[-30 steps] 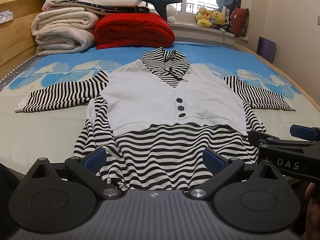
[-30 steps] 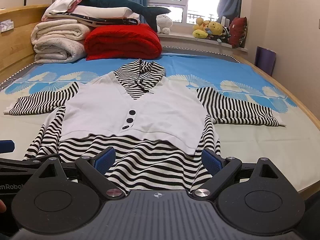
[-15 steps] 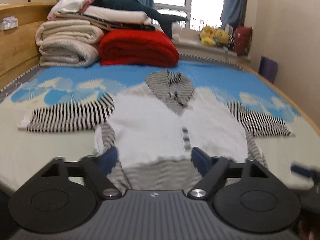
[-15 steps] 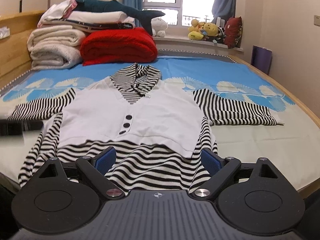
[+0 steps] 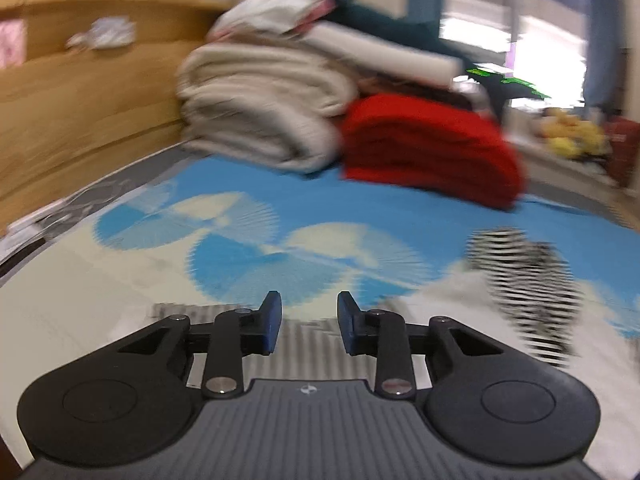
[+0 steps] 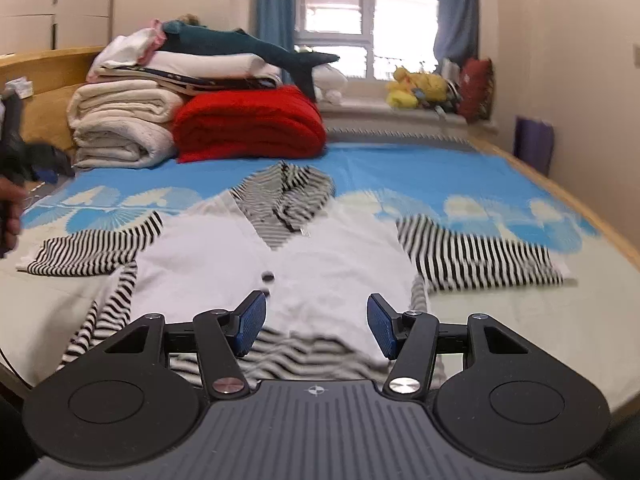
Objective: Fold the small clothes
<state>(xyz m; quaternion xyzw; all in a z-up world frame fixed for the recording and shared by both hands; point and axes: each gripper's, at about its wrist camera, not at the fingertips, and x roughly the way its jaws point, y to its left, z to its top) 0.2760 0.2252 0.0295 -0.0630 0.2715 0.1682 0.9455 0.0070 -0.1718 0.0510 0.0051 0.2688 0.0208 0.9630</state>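
A small top lies flat on the bed, a white buttoned front over black-and-white stripes, both sleeves spread out. My right gripper hovers over its lower front; the jaws are closing with nothing between them. In the blurred left wrist view, my left gripper hangs over the striped left sleeve, jaws closing and narrow, nothing pinched. The striped collar lies to its right. In the right wrist view the left sleeve lies flat, and a person's hand shows at the far left edge.
Folded white blankets, a red blanket and a shark plush are piled at the head of the bed. A wooden headboard runs along the left. Plush toys sit on the sill. A wooden edge bounds the bed's right side.
My left gripper swung left from the hem to over the left sleeve, and its jaws narrowed a lot. The right gripper rose a little and its jaws narrowed too.
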